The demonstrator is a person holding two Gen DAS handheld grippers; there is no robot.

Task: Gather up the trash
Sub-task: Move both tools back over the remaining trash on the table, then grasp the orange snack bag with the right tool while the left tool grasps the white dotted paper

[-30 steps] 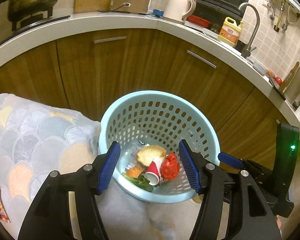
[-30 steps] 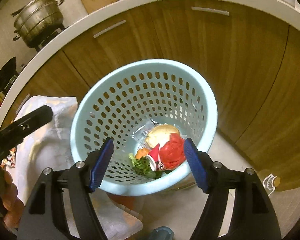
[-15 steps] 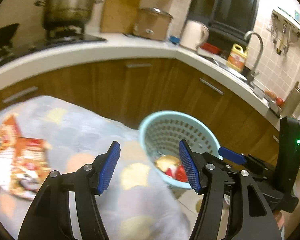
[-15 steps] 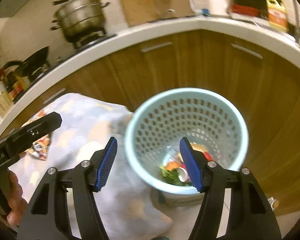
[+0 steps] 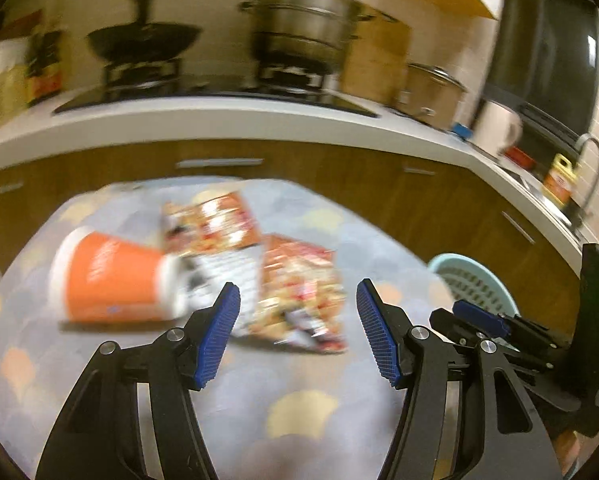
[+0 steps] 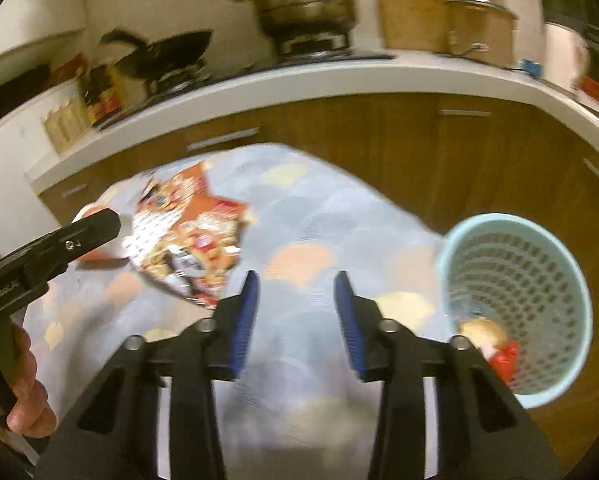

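We see a soft, matt cloth [image 5: 319, 408] under glossy printed snack wrappers [image 5: 299, 292], a perforated pale-blue plastic basket [image 6: 539, 280], brushed-metal pots [image 5: 303, 28], and glossy wood-grain cabinets [image 6: 379, 132] beneath the smooth white bench [image 5: 219, 120].

Steamer pot [image 5: 305, 20], wok [image 5: 143, 38] on stove.

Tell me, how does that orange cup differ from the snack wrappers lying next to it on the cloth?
The orange cup is a round, bulky shape tipped on its side, while the snack wrappers lie flat and crumpled. The cup is plain orange with a white rim; the wrappers are busy with red, white and dark print. Both rest on the patterned cloth, outside the blue basket, not yet collected.
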